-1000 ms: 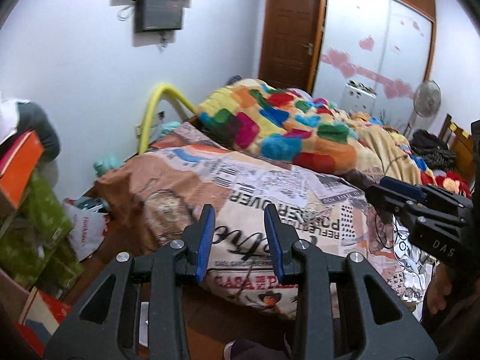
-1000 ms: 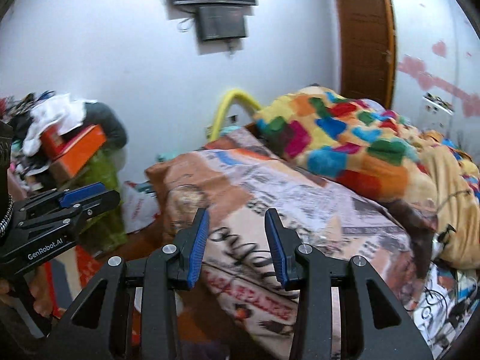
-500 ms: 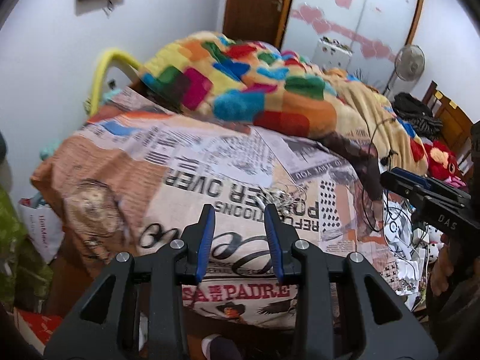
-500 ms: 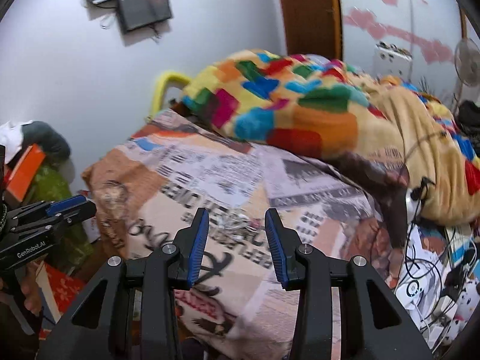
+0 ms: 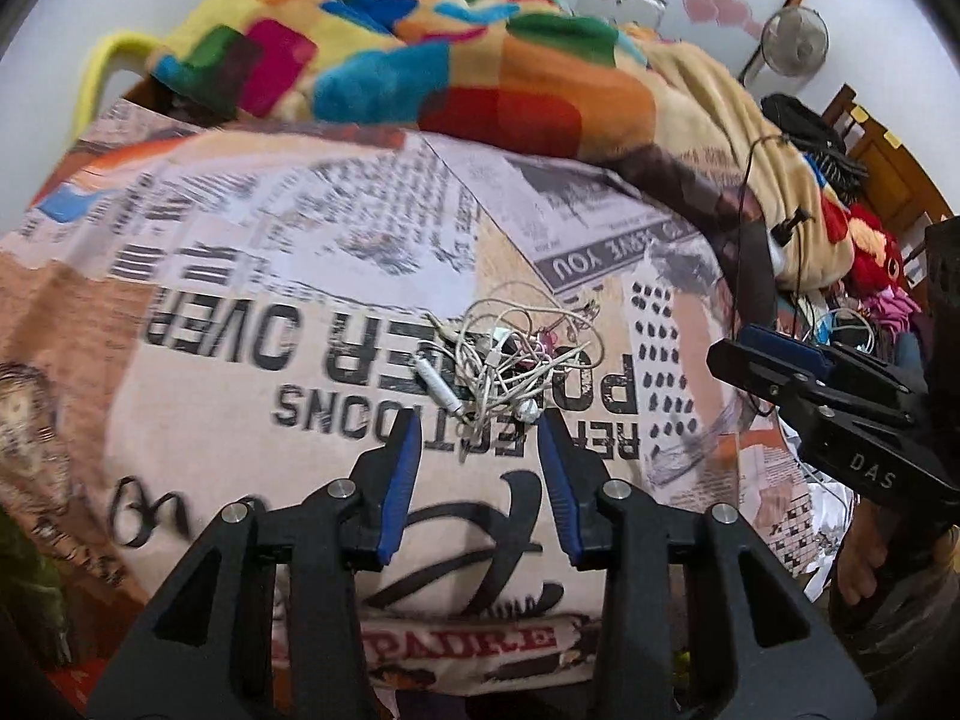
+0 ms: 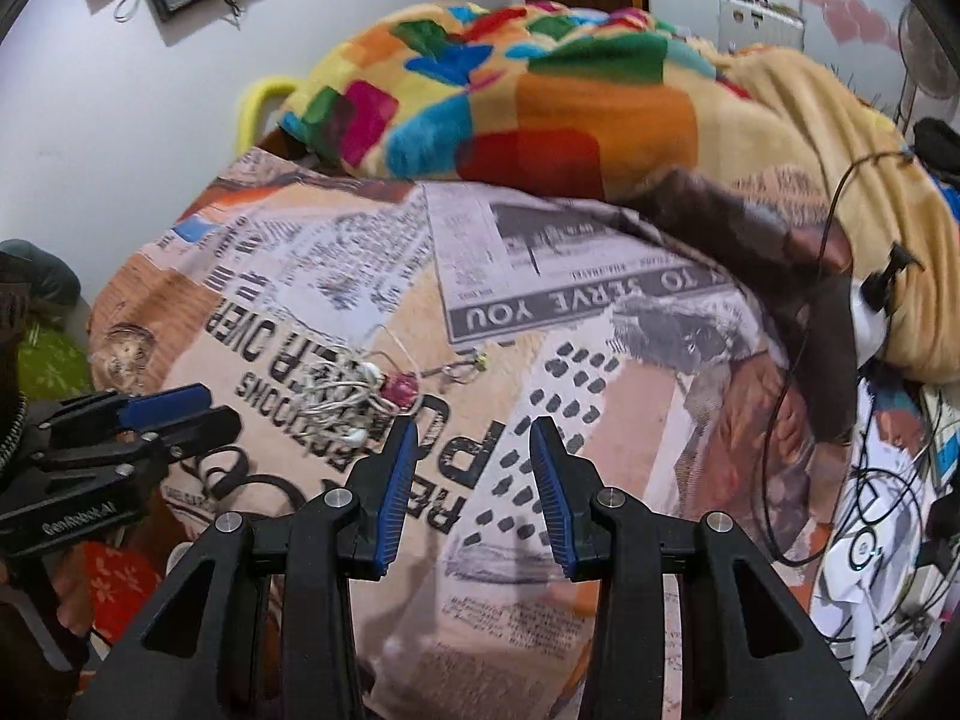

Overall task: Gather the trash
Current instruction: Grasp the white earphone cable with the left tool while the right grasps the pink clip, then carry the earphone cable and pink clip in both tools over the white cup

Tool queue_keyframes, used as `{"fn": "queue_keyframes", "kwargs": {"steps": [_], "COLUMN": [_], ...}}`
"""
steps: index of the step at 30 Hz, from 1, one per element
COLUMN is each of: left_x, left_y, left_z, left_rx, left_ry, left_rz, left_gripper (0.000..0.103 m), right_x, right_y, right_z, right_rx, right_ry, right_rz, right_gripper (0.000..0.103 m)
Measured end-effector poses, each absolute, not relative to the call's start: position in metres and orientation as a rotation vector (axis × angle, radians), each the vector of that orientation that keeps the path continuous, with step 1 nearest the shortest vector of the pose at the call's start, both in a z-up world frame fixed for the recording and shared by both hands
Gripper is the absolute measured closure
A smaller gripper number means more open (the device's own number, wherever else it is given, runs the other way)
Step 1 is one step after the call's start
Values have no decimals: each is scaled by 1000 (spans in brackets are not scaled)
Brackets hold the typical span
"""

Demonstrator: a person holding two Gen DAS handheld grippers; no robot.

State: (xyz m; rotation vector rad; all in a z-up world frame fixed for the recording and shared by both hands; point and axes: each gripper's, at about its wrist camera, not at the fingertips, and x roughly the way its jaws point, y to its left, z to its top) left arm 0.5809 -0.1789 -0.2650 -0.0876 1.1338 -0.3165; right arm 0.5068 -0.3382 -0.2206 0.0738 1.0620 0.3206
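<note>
A tangle of white earphone cables (image 5: 510, 360) lies on the newspaper-print bedspread (image 5: 300, 312). It also shows in the right wrist view (image 6: 345, 399), with a small pink piece (image 6: 401, 388) beside it. My left gripper (image 5: 477, 426) is open and empty, just short of the tangle. My right gripper (image 6: 471, 432) is open and empty over the bedspread, to the right of the tangle. Each gripper shows in the other's view: the right one (image 5: 756, 354) and the left one (image 6: 180, 408).
A multicoloured patchwork blanket (image 5: 420, 60) is heaped at the far side of the bed. Black cables (image 6: 828, 300), a beige blanket (image 6: 810, 138) and clutter lie to the right. A yellow tube (image 5: 102, 66) stands by the wall. A fan (image 5: 792, 42) stands far right.
Both grippers have tilted down and moved in over the bed. The cable tangle has come close to the left gripper's tips. Both stay open.
</note>
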Motion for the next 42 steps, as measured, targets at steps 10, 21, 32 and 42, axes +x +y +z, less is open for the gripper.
{"fn": "queue_keyframes", "kwargs": {"steps": [10,21,32,42], "left_x": [609,604,593,590], "left_y": [-199,-168,-130,-127], "left_z": [-310,-293,-267,-266], "left_rx": [-52,-146,-212,-189], "left_ry": [1154,1043,972,966], "left_rz": [-342,-337,-273,-257], "left_gripper": [63,98,98,98], "right_x": [526,533,539,532], "right_y": [-334,-315,-278,-247], "right_z": [-251,-260,-275,-283], "right_rx": [68,59,43,-137], "right_ry": [1098,1091,1101,1029], "right_rz": [326,361,382,276], "right_gripper": [67,67,67,76]}}
